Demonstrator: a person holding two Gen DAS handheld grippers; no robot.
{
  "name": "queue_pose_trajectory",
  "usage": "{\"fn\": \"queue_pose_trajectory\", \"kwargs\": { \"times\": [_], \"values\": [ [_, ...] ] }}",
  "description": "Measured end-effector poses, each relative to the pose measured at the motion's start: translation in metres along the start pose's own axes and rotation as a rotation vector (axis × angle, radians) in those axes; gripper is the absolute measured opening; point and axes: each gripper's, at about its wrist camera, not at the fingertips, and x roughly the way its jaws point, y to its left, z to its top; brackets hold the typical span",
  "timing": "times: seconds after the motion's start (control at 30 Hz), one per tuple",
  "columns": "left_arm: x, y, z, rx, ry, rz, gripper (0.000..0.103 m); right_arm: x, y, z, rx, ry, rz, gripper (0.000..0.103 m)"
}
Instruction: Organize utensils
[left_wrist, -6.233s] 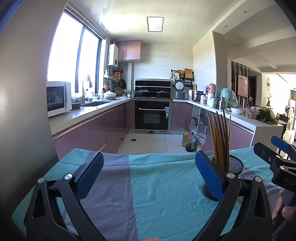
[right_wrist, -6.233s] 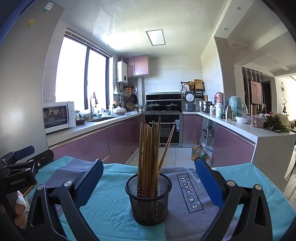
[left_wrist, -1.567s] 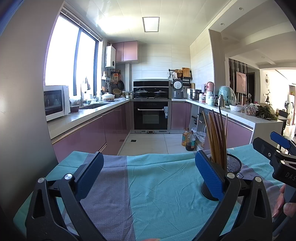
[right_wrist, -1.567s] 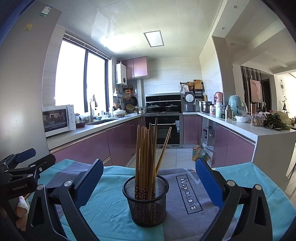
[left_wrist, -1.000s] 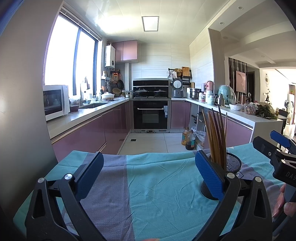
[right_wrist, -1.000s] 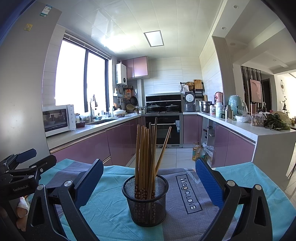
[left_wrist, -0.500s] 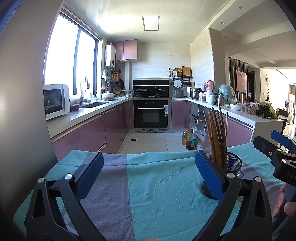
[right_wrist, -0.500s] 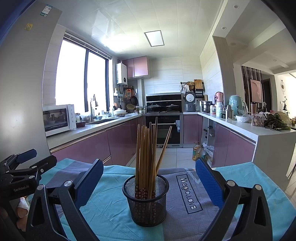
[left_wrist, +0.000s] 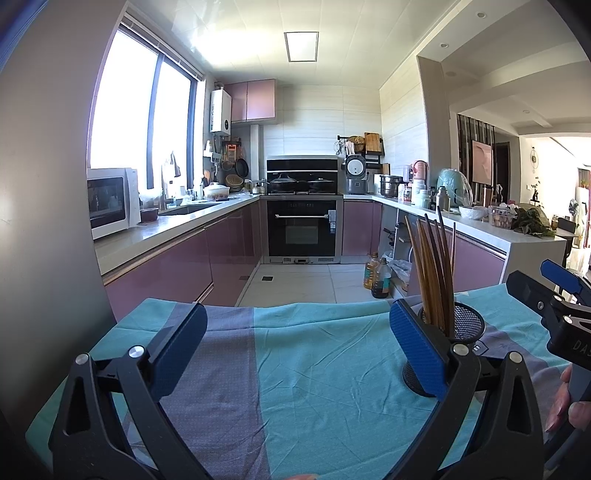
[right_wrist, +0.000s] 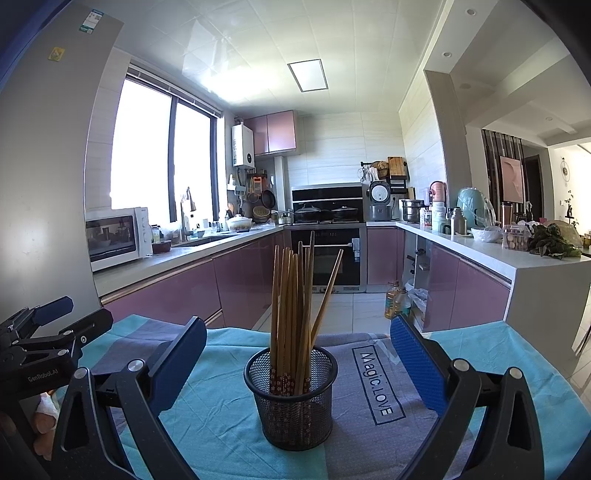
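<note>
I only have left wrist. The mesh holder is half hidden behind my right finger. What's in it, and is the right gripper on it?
Observer: The right wrist view shows the black mesh holder whole, standing upright on the cloth. It holds a bundle of wooden chopsticks.
Operator: Right gripper touching it?
Observer: No. The right gripper is open, and the holder sits centred between its fingers with a gap on each side.
Operator: Chopsticks all straight?
Observer: Most stand close to vertical; one leans out to the right of the bundle.
Operator: And mine?
Observer: The left gripper is open, with only cloth between its fingers.
</note>
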Motion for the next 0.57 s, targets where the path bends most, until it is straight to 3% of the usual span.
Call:
{"fn": "queue_pose_trajectory", "kwargs": {
  "times": [0.23, 0.5, 0.57],
  "values": [
    [0.004, 0.007, -0.008, 0.002, 0.021, 0.006, 0.097, 0.001, -0.003, -0.002, -0.005, 0.013, -0.008, 0.097],
    [0.028, 0.020, -0.018, -0.009, 0.147, 0.003, 0.097, 0.011, -0.019, -0.014, -0.006, 0.085, -0.023, 0.097],
    [0.036, 0.022, -0.022, 0.000, 0.182, 0.012, 0.097, 0.019, -0.027, -0.021, -0.010, 0.143, -0.028, 0.097]
  ]
}}
